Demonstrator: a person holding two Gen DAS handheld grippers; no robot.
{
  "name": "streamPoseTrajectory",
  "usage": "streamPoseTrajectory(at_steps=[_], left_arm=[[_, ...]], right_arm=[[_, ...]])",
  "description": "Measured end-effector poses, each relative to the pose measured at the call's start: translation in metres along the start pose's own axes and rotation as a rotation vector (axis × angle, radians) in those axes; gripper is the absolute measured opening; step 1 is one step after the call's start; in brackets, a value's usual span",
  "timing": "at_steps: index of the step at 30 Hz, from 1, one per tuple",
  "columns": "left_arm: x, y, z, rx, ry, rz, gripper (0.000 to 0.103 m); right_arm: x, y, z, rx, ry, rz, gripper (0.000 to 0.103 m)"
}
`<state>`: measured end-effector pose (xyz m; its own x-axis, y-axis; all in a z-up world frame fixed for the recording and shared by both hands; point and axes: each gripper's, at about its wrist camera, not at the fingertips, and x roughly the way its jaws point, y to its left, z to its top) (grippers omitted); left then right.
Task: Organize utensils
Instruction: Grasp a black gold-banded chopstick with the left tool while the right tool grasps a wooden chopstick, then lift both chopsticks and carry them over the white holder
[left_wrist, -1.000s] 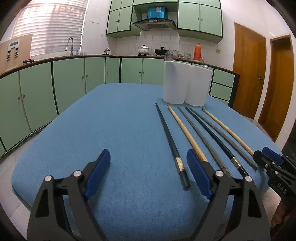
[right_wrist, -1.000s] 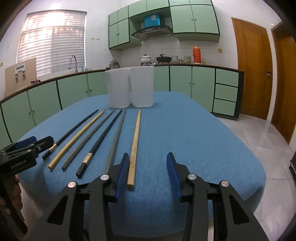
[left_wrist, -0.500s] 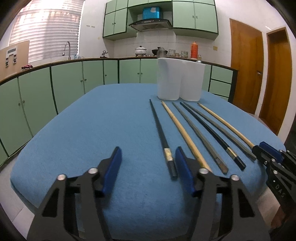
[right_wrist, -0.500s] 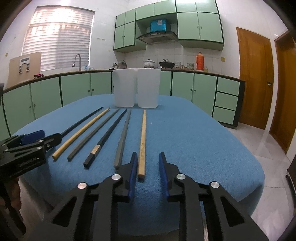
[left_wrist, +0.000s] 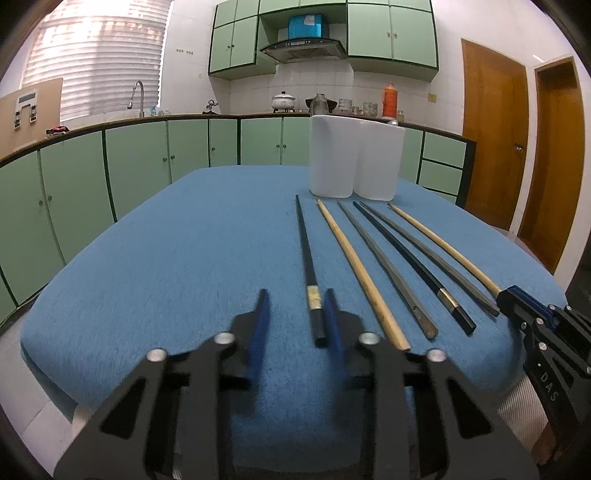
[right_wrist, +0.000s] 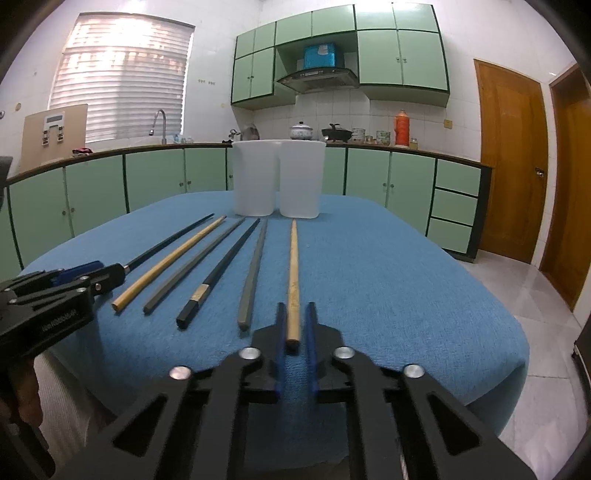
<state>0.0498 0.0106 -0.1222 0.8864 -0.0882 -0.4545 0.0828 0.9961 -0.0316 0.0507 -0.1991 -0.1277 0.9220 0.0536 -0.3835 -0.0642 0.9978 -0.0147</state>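
Several chopsticks lie side by side on the blue table (left_wrist: 177, 251), pointing at two white holders (left_wrist: 332, 158) (right_wrist: 299, 177) at the far end. My left gripper (left_wrist: 295, 317) straddles the near end of the leftmost black chopstick (left_wrist: 308, 266). Its jaws are closing; the stick lies close to the right finger (left_wrist: 330, 321), with a wide gap on the left. My right gripper (right_wrist: 295, 325) is shut on the near end of the rightmost light wooden chopstick (right_wrist: 293, 266). Each gripper also shows at the edge of the other's view: left gripper (right_wrist: 110, 277), right gripper (left_wrist: 513, 299).
Between the two gripped sticks lie a wooden chopstick (left_wrist: 354, 266), two grey ones (left_wrist: 384, 262) and a black one with a gold band (left_wrist: 410, 258). The table's near edge runs just under both grippers. Green cabinets (left_wrist: 74, 192) and wooden doors (right_wrist: 509, 162) ring the room.
Both grippers' jaws have narrowed. The left one has shifted to bracket the black chopstick's end. The right one has closed around the wooden chopstick's end.
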Motion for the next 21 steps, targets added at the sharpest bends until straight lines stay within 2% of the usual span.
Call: streamPoseTrajectory(at_steps=[4,11,21], left_arm=[[-0.001,-0.002,0.001,0.005,0.011,-0.006,0.006],[-0.009,-0.003,0.003,-0.008,0.02,-0.012,0.006],[-0.042,-0.004,0.031,0.012,-0.099,-0.026,0.006]], right_arm=[[-0.003,-0.001,0.0,0.004,0.01,0.005,0.007],[-0.007,-0.007,0.009,0.011,0.005,-0.003,0.007],[-0.023,-0.018,0.031,0.024,-0.053,0.018,0.007]])
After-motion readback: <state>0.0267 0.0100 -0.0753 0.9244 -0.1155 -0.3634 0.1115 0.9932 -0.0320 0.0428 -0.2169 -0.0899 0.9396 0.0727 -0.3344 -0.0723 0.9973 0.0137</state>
